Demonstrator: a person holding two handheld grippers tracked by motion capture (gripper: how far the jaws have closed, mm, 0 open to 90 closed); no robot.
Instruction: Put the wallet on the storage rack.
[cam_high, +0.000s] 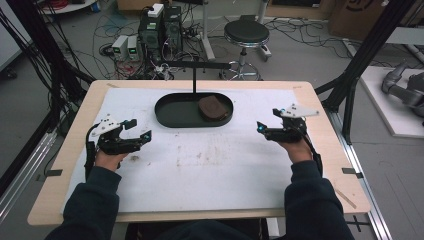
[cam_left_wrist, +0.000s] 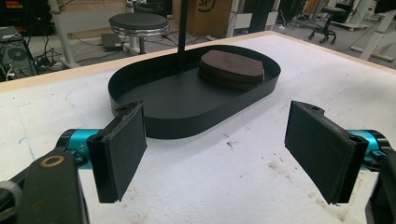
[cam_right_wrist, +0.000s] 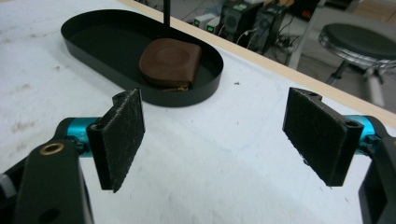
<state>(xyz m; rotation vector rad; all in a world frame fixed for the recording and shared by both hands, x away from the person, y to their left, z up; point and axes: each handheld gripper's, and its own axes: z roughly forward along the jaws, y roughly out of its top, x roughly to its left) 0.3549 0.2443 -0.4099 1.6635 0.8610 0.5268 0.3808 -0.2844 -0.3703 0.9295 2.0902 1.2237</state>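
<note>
A black oval tray (cam_high: 170, 116) sits at the back middle of the white table cover, with a thin black post rising from it. Inside its right end lies a small brown zipped pouch (cam_high: 212, 107). My left gripper (cam_high: 139, 129) rests open at the left, short of the tray, nothing between its pads. My right gripper (cam_high: 267, 120) rests open at the right, also apart from the tray. The left gripper view has the tray (cam_left_wrist: 140, 88) and pouch (cam_left_wrist: 231, 69) ahead of the open gripper (cam_left_wrist: 224, 154). The right gripper view has the tray (cam_right_wrist: 93, 46) and pouch (cam_right_wrist: 170, 60) up left of the open gripper (cam_right_wrist: 219, 140).
The wooden table (cam_high: 75, 130) carries a stained white cover (cam_high: 210, 165). Beyond the far edge stand a round stool (cam_high: 246, 34), computer boxes (cam_high: 160, 30) and many cables on the floor. Black frame posts (cam_high: 367, 50) rise at the right.
</note>
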